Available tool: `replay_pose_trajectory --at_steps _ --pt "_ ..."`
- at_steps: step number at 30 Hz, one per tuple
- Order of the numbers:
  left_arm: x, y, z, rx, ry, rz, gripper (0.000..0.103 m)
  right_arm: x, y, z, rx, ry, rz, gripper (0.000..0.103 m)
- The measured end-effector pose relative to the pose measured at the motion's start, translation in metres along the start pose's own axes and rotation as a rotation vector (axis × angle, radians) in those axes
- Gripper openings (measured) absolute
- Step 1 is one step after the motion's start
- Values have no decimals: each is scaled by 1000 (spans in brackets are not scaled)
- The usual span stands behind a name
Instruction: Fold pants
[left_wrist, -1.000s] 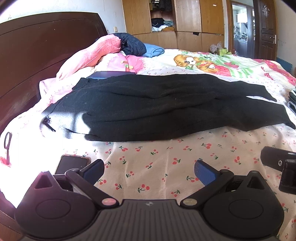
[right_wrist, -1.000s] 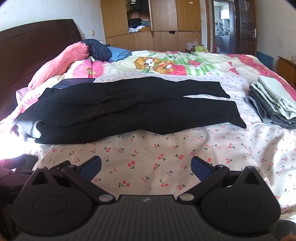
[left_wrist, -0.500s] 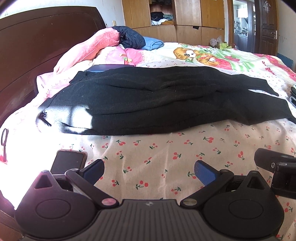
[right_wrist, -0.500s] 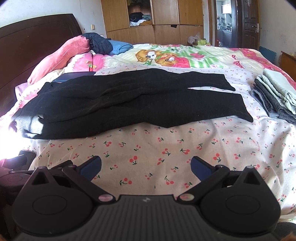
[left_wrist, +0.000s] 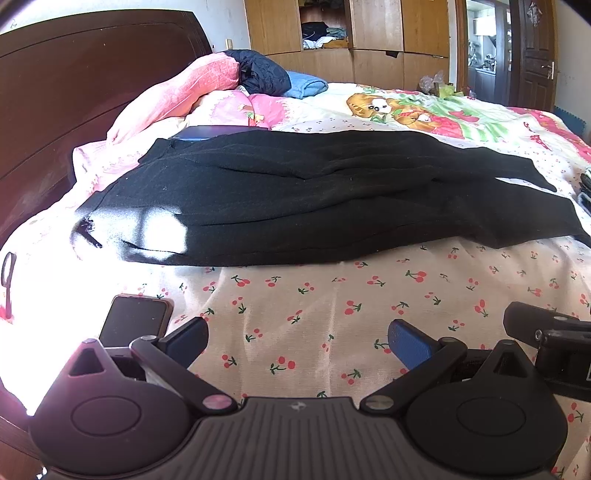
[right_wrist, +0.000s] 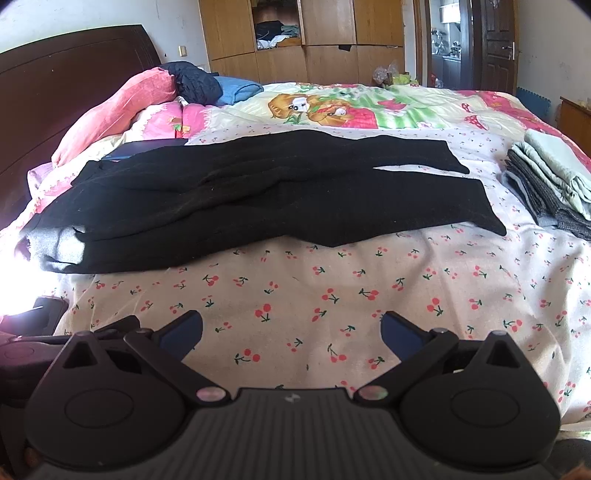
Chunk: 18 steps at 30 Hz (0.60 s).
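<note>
We see the black pants (left_wrist: 332, 195) lying flat across the middle of the bed (left_wrist: 332, 295), with the waist on the left near the dark headboard (left_wrist: 74, 92) and the two legs reaching to the right. Our left tool (left_wrist: 297, 341) is wide open and holds nothing; it hangs over the cherry sheet on the near side of the pants. Our right tool (right_wrist: 291, 332) is wide open too, with nothing in it, and it is also near us and apart from the pants. We think the pants are soft and light and will flop and bend when we lift them, so they will not break or slip much. We think the best places to pinch are the waist edge on the left and the leg ends on the right, one tool at each. The left view shows a phone (left_wrist: 135, 321) lying on the sheet just beside our left tool, which the right view does not. The right view shows a pile of folded clothes (right_wrist: 550, 184) at the right edge of the bed much better.
</note>
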<state>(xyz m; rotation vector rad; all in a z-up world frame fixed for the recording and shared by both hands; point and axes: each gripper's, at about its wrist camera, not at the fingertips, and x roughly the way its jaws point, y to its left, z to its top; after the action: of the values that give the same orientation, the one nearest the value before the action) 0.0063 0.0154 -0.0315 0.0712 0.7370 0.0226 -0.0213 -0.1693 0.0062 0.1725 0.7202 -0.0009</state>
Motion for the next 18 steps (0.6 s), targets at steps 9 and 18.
replay_pose_trajectory --at_steps 9,18 --pt "-2 0 0 -3 -5 0 103 -1 0 0 -1 -4 0 102" --pt "-2 0 -1 -6 -5 -1 103 -2 1 -1 -1 -7 -1 102"
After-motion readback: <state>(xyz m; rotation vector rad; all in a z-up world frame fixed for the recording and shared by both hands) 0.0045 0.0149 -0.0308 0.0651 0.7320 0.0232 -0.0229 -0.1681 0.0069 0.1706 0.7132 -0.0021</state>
